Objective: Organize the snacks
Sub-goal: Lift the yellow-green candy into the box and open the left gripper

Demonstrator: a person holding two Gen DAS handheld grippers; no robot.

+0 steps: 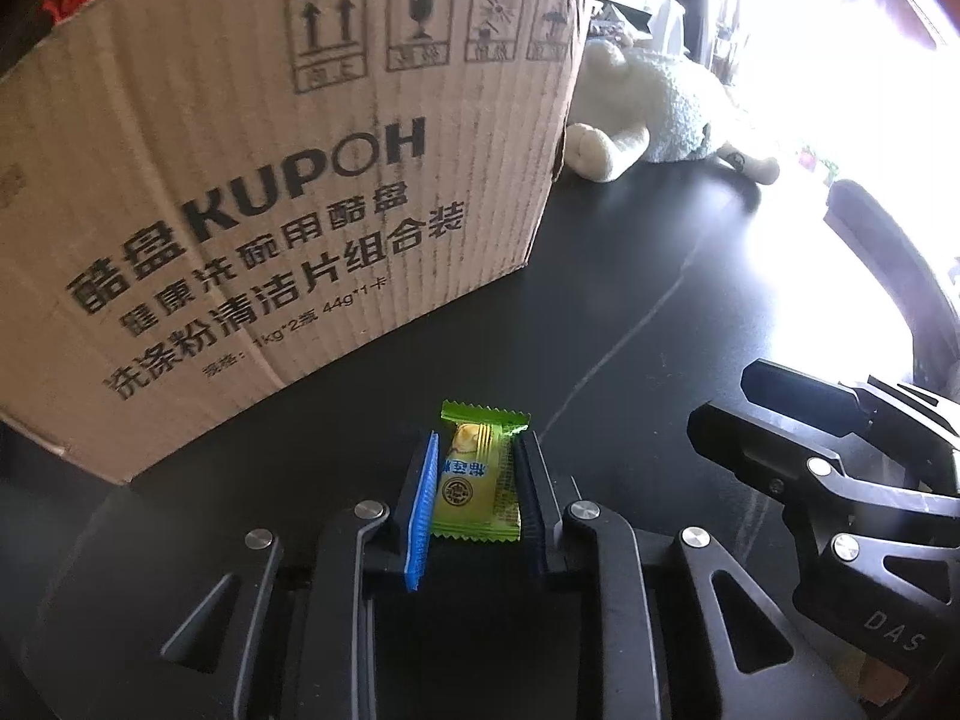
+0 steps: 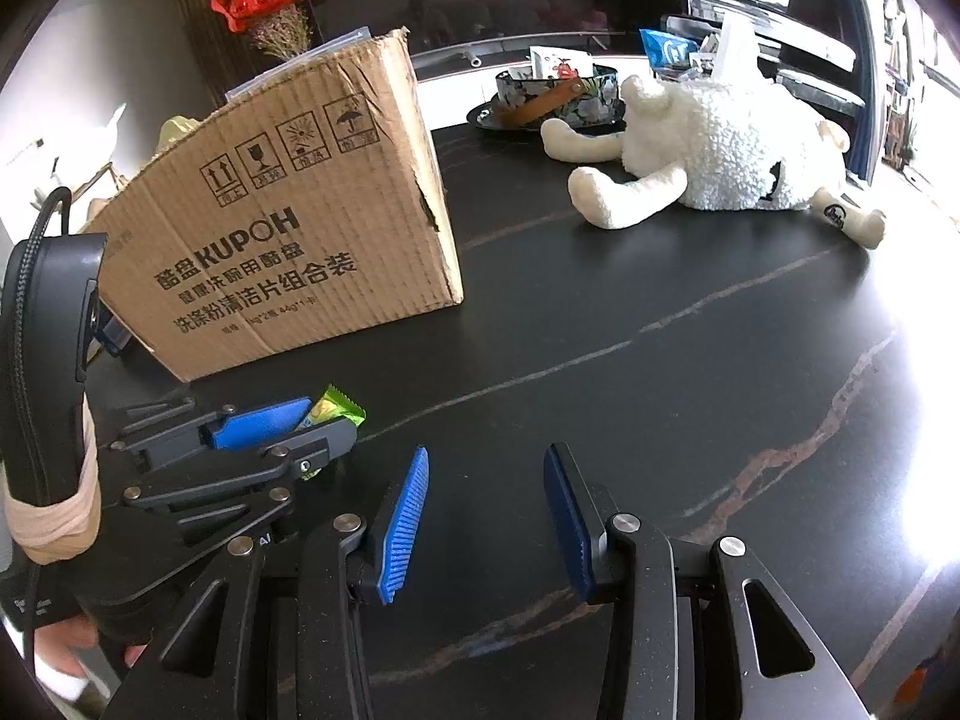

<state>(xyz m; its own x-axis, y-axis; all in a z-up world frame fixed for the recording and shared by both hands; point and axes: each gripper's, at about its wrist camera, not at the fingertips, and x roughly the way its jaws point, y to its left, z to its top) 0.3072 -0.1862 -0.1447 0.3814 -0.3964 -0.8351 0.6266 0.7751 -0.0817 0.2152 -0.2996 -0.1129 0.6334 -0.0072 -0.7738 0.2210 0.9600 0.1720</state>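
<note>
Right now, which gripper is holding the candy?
The left gripper: it pinches the green candy. The right gripper is open and empty.

L wrist: low, close to box [image 1: 288, 180] | R wrist: further back, wider | shared: box, plush sheep [image 2: 720, 144], table [image 2: 660, 360]

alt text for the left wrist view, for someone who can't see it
The left gripper is closed on a green and yellow snack packet just above a black table. A brown cardboard box printed KUPOH stands close behind it on the left, with a white plush toy lying past the box's right corner. The right gripper shows at the right edge.
</note>
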